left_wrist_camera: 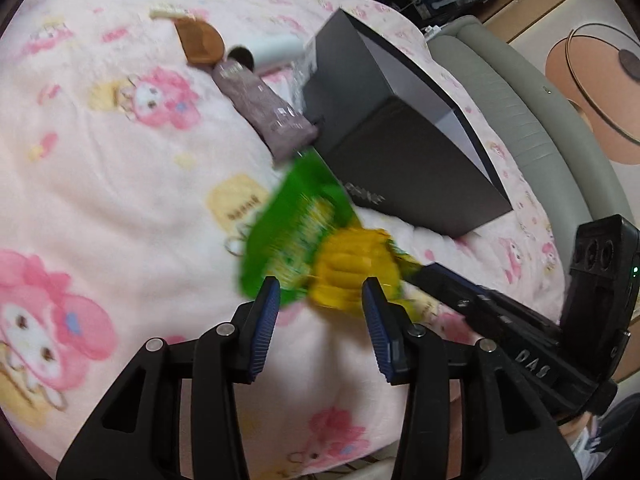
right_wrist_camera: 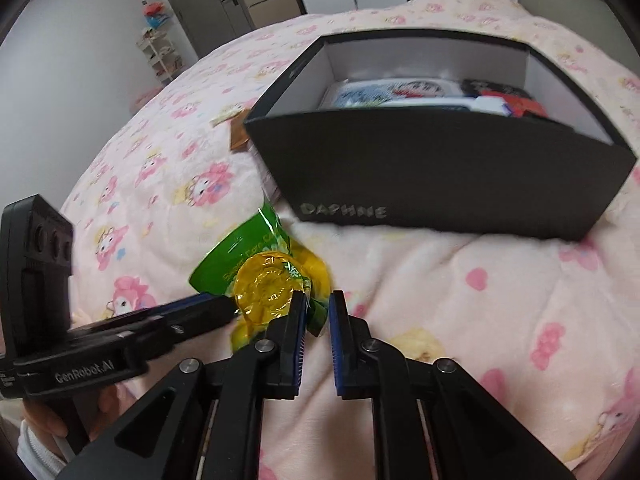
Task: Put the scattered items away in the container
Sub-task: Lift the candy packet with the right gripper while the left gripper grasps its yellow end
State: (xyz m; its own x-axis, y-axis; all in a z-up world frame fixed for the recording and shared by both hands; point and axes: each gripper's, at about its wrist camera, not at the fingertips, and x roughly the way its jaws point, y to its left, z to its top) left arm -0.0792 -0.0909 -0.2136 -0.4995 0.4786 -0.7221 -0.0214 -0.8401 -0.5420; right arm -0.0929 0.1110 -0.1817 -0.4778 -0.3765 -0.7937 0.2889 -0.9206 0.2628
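Note:
A green and yellow snack bag lies blurred on the pink blanket, just ahead of my left gripper, which is open with nothing between its fingers. My right gripper is nearly closed, pinching the bag's near edge. From the right in the left wrist view, the right gripper meets the bag's yellow end. The black box marked DAPHNE stands open behind the bag and holds several items. Beside the box lie a purple tube, a white bottle and a brown comb.
A small white item lies past the comb. The grey padded bed edge runs behind the box. A hand grips the left gripper's handle at the lower left. The cartoon-print blanket covers the whole bed.

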